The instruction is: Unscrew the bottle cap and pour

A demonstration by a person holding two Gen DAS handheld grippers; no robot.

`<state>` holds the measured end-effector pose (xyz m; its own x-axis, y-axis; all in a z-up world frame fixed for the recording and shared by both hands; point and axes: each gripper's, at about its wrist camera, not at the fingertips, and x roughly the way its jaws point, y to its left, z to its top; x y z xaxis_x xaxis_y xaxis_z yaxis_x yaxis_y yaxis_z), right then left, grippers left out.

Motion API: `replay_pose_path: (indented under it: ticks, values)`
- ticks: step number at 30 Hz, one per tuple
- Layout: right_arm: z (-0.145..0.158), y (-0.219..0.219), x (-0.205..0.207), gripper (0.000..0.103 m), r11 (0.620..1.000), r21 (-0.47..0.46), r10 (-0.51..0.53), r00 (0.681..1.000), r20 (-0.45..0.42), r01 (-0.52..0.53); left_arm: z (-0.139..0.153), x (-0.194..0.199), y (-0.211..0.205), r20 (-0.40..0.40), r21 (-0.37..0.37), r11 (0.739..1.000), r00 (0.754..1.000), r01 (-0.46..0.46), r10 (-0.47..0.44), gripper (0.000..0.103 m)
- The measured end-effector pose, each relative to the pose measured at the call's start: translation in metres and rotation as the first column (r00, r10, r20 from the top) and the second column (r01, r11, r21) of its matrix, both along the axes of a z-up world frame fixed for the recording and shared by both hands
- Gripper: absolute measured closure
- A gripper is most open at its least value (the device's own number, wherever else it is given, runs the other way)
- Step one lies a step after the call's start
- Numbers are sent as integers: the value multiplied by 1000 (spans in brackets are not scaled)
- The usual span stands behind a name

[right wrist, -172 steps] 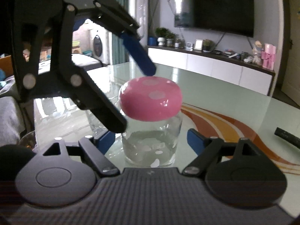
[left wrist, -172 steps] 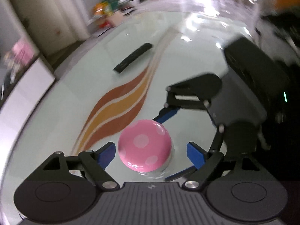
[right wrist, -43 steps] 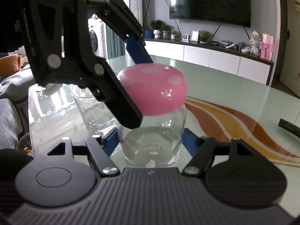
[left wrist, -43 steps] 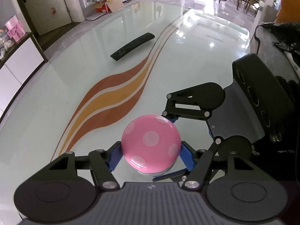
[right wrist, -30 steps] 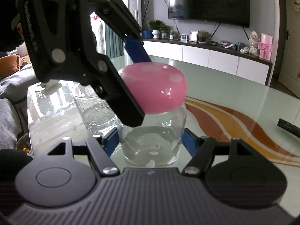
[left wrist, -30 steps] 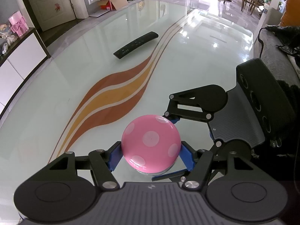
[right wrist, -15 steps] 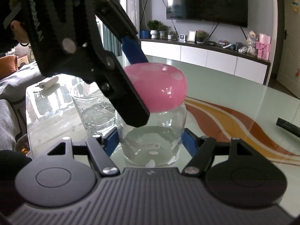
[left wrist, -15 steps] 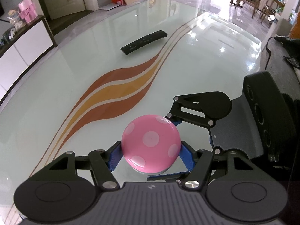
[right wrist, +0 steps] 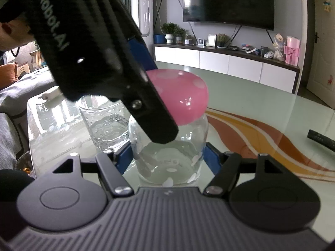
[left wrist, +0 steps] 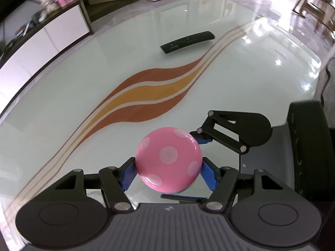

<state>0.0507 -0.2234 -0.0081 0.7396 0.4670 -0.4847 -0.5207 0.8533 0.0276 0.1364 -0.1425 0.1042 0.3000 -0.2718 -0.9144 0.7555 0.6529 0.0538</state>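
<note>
A clear glass jar (right wrist: 169, 148) with a little water stands on the glass table (left wrist: 62, 96). Its pink cap with white dots (left wrist: 168, 159) sits on top, and also shows in the right wrist view (right wrist: 184, 96). My left gripper (left wrist: 167, 170) comes from above and is shut on the cap, blue pads on both sides. My right gripper (right wrist: 167, 156) is shut on the jar's body from the side. A clear drinking glass (right wrist: 104, 125) with some water stands just left of and behind the jar.
A black remote (left wrist: 187, 41) lies on the far side of the table, its end also in the right wrist view (right wrist: 321, 139). A brown and orange wave stripe (left wrist: 142, 90) runs across the table. A white TV cabinet (right wrist: 226, 62) stands beyond the table.
My left gripper closed on the cap and has since turned around it, so the table and remote have swung rightward in its view. The right gripper keeps the jar still.
</note>
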Motion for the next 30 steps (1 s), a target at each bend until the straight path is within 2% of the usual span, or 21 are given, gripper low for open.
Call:
replay_pose_path:
  ticks: [6,8,10,14,18,22,25,27,30]
  values:
    - [1,-3,0,31,1000,-1,-2,1000,-1,2,-1,-1,-5,2,20,998,999,-52,52,34]
    - [6,-42,14,31,1000,1,19,1000,0,-19,-1,-1,-6,4,22,998,998,-57,57,34]
    - [6,-42,14,31,1000,1,17,1000,0,-17,-1,0,-6,1,23,998,998,-63,63,34]
    - [6,-42,15,31,1000,0,18,1000,1,-18,-2,-1,-4,7,21,998,998,-56,56,19]
    - [5,-41,15,31,1000,-2,16,1000,6,-16,-2,-8,-5,37,45,999,999,2,-3,19]
    - [5,-40,11,24,1000,-17,12,999,33,-11,-2,-10,-1,44,41,996,996,78,-80,19]
    - [9,-45,10,20,1000,-11,19,999,42,-18,1,-15,3,92,39,982,978,186,-189,19]
    - [10,-47,12,20,1000,-6,24,999,36,-24,3,-19,4,111,45,958,952,282,-285,19]
    - [11,-48,13,20,999,-6,40,999,33,-40,4,-22,6,120,48,932,924,360,-364,19]
